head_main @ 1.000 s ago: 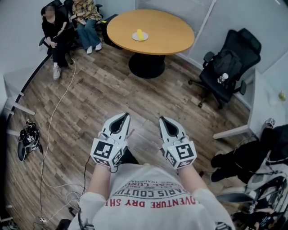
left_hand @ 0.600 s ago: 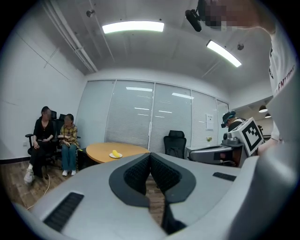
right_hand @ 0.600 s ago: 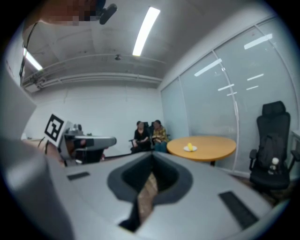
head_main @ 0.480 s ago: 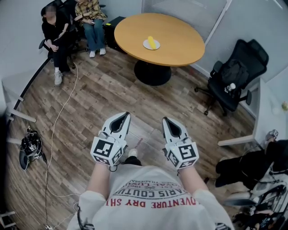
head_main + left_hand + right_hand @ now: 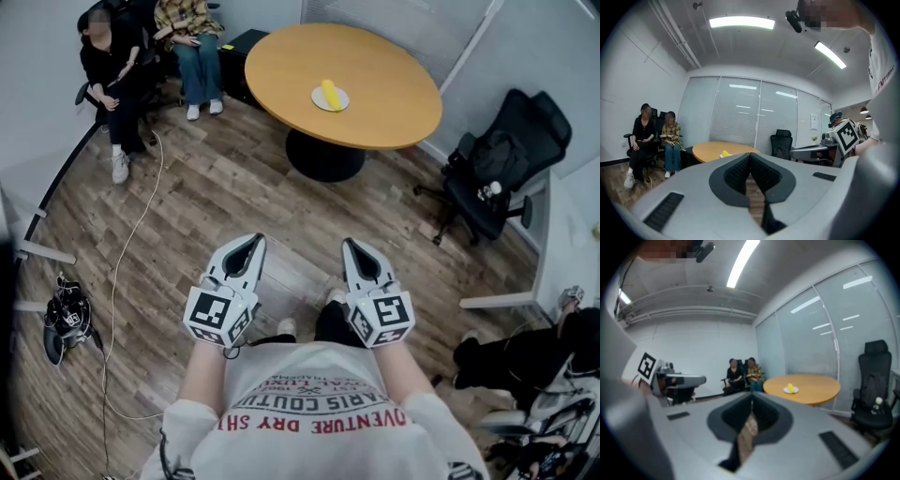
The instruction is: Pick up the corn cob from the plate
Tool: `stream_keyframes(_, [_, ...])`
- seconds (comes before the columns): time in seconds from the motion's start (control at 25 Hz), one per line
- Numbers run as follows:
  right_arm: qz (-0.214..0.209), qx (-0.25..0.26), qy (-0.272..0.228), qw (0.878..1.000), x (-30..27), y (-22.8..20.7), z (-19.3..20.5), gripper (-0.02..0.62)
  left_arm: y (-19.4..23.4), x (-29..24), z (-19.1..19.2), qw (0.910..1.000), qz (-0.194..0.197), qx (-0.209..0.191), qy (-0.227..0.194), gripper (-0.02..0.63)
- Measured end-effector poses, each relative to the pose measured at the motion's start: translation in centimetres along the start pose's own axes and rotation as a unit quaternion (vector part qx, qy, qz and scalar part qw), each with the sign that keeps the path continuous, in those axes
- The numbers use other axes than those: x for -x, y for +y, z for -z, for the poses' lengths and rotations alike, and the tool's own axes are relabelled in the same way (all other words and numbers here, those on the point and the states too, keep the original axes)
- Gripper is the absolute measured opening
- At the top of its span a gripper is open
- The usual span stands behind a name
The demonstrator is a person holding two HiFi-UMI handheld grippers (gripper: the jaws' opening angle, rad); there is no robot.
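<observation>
Corn cob (image 5: 329, 94): short, pale yellow, lying on its side on a small white round plate (image 5: 341, 103), its long axis running roughly 11 to 5 o'clock in the head view. No husk or leaves can be made out. The plate sits near the middle of a round bench (image 5: 394, 84) with an orange-brown wood top on a dark pedestal, at 12 o'clock from the person and well apart from both tools. Left tongs (image 5: 253, 242) and right tongs (image 5: 351, 246) are side by side over plank floor (image 5: 216, 197), both pressed together with nothing pinched. In the right gripper view the cob (image 5: 790, 388) shows at 2 o'clock off the tips. In the left gripper view it is a small yellow spot (image 5: 725, 153) at 10 o'clock. Writing: red print on the person's white shirt (image 5: 314, 412) is upside down, partly legible as "VENTURE DRY". Each tongs' cube carries black-and-white square markers.
</observation>
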State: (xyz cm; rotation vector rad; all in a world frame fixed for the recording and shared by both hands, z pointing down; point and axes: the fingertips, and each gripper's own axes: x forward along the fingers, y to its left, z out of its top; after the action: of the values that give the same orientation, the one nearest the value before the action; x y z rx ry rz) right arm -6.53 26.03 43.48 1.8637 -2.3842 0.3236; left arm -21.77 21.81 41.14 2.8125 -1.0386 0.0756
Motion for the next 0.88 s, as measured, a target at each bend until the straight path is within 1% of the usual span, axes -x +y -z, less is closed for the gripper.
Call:
stream_keyframes(0.16, [-0.012,0.0,0.006,1.0,-3.5,-1.4,-0.4,0.029,2.0,-2.4,-0.2,1.0,-0.009,0.003,0.0,0.032])
stream_keyframes(0.4, [-0.052,0.008,0.01,0.999,-10.1,-5.7,-2.0,0.029,4.6,-8.6,-1.2,0.9994,-0.033,-0.004,0.0,0.032])
stream_keyframes(0.68, [-0.089,0.013,0.009,0.996,-17.1,-13.6,-5.3,0.029,6.7,-19.0,-3.5,0.9984,-0.055,0.002,-0.011,0.032])
stream_keyframes(0.88, [-0.094,0.009,0.007,0.995,-21.2,-20.0,-7.0,0.03,7.0,-26.8,-4.5,0.9981,-0.058,-0.003,-0.017,0.032])
